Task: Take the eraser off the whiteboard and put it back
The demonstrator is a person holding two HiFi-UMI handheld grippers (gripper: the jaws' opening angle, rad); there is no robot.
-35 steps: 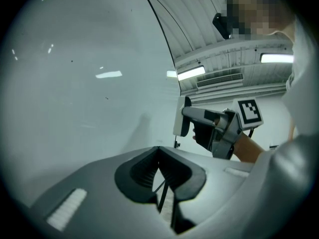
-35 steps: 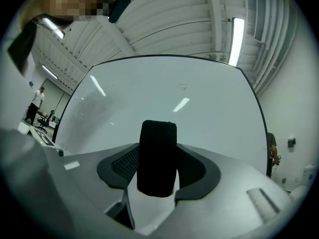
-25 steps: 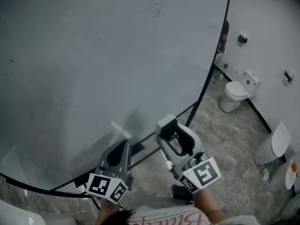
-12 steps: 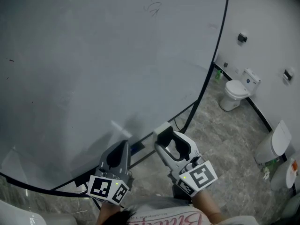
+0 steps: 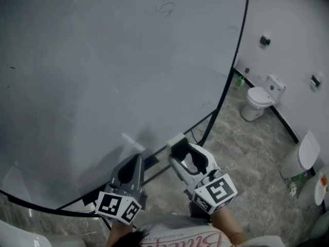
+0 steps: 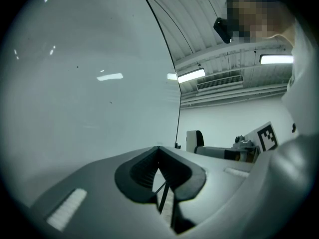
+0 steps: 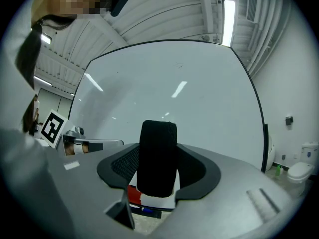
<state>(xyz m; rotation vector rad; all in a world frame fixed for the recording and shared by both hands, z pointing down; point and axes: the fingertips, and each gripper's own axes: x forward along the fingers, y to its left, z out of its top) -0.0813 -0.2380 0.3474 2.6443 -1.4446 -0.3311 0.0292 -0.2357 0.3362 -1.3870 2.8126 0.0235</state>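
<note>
A white toilet point(image 5: 258, 103) is standing on the grey marbled floor point(image 5: 247, 156), a green bottle point(image 5: 238, 81) sitting near it by the wall point(image 5: 293, 40).

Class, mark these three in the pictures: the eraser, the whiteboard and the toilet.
eraser point(image 7: 157, 153), right gripper view, on its black felt face.
whiteboard point(image 5: 118, 60), head view, on its bare surface.
toilet point(image 5: 255, 103), head view, on its bowl.

We find almost no writing that can be read. On the person's shirt point(image 5: 191, 239), at the near edge of the head view, there is red cursive print, but it is cut off and we cannot read it with certainty. Far up on the whiteboard point(image 5: 103, 60) there is a small dark scribble point(image 5: 165, 7), which forms no clear letter. The marker cube point(image 5: 118, 206) of the left gripper point(image 5: 138, 157) and the marker cube point(image 5: 216, 190) of the right gripper point(image 5: 178, 146) carry only black-and-white patterns.
</note>
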